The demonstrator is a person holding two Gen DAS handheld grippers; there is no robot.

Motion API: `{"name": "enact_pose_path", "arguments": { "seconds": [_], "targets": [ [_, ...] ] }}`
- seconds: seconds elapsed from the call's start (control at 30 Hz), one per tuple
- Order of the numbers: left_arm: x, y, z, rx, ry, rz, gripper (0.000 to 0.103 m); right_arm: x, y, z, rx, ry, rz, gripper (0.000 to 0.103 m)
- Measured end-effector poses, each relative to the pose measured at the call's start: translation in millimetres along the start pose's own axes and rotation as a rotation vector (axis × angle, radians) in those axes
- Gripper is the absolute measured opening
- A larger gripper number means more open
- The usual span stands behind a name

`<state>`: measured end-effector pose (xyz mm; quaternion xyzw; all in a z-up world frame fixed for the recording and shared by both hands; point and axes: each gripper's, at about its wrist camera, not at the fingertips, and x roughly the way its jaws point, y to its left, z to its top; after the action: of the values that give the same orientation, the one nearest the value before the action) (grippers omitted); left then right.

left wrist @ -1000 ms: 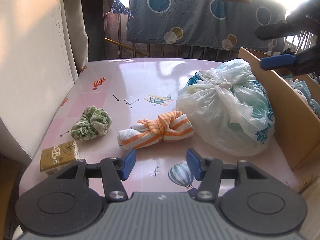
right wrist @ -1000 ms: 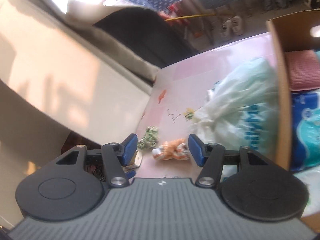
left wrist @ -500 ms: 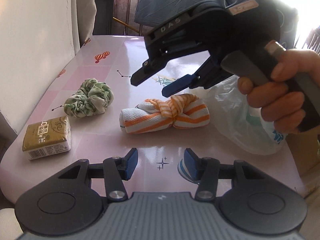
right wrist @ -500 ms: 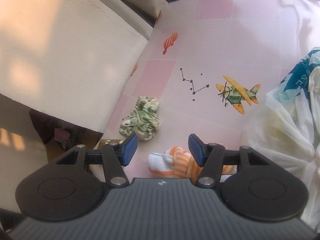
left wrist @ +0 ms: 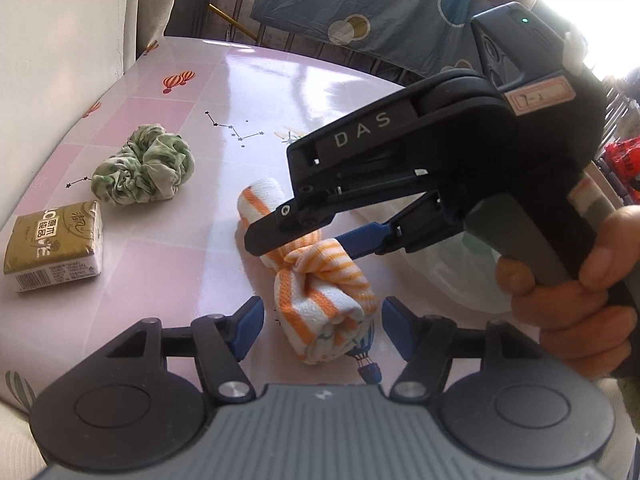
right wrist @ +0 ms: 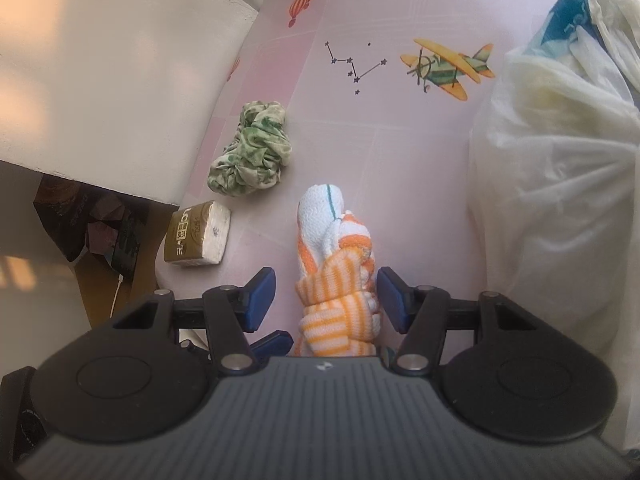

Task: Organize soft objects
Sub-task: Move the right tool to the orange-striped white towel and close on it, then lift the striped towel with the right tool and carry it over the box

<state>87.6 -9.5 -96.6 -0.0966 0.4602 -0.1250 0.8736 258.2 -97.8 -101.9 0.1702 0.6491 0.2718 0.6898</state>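
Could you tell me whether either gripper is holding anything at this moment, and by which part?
Nothing is held. The right gripper is open around the knot of the orange-striped towel; the left gripper is open at its end.

You've brought your right gripper (right wrist: 326,294) down from above the table (right wrist: 400,132) to straddle the knotted striped towel (right wrist: 338,276), jaws open, the towel turned end-on toward your left gripper (left wrist: 322,322).

Knotted towel (left wrist: 320,280) showing orange-and-white stripes; scrunchie (left wrist: 144,170) showing green-and-white mottling; tissue pack (left wrist: 52,246) showing olive-gold wrapper; table (left wrist: 192,264) showing pink tiles with balloon, constellation, biplane prints.
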Motion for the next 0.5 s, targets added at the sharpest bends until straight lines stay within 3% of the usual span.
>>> {"name": "enact_pose_path", "arguments": {
  "seconds": [0.13,0.2,0.5],
  "targets": [
    [10.5,-3.0,1.1,0.033,0.032,0.07,0.056,1.2,-3.7,-10.4,0.028,-0.026,0.022,0.051],
    [10.9,-5.5,2.4,0.047,0.03,0.092,0.054,3.0,-4.6,-14.3,0.037,-0.031,0.028,0.042],
    [-14.3,-16.4,3.1,0.098,-0.025,0.103,0.052,-12.1,-5.0,-30.9,0.059,-0.091,0.091,0.039]
  ]
}}
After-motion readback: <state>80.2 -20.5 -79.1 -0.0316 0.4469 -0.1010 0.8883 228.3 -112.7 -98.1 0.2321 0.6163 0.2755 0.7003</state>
